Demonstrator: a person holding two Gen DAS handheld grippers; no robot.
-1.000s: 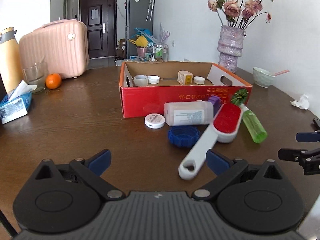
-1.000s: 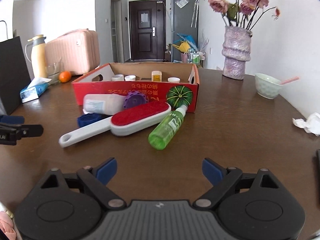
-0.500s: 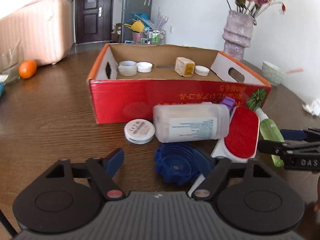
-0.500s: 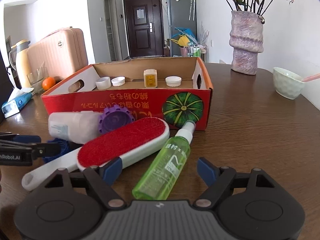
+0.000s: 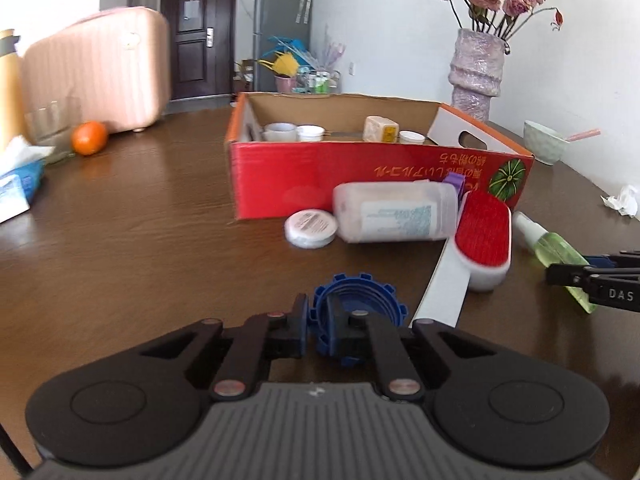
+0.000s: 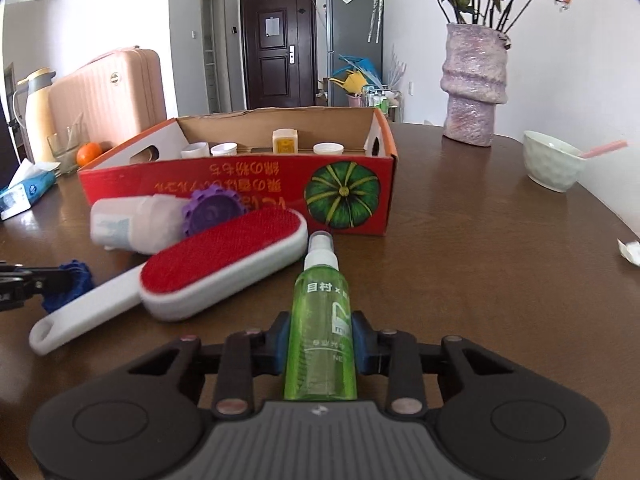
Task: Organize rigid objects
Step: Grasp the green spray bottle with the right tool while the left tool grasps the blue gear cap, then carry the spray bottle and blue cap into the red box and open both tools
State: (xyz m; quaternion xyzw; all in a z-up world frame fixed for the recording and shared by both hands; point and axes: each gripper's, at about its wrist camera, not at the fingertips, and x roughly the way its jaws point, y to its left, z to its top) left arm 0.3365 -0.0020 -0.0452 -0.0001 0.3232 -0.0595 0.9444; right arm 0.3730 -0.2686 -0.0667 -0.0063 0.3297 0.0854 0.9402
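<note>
L gripper (image 5: 318, 330) fingers clamped on blue gear-shaped lid (image 5: 360, 300) rim; R gripper (image 6: 320, 340) fingers closing on green spray bottle (image 6: 322, 320), pads touching, on counter (image 6: 480, 260).

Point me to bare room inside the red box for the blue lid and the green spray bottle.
Inside the red box, small white cups, a yellow carton and a white cap line the far wall. The floor near the front wall is hidden. Bare table lies left of the box; its front is crowded by the lint brush.
</note>
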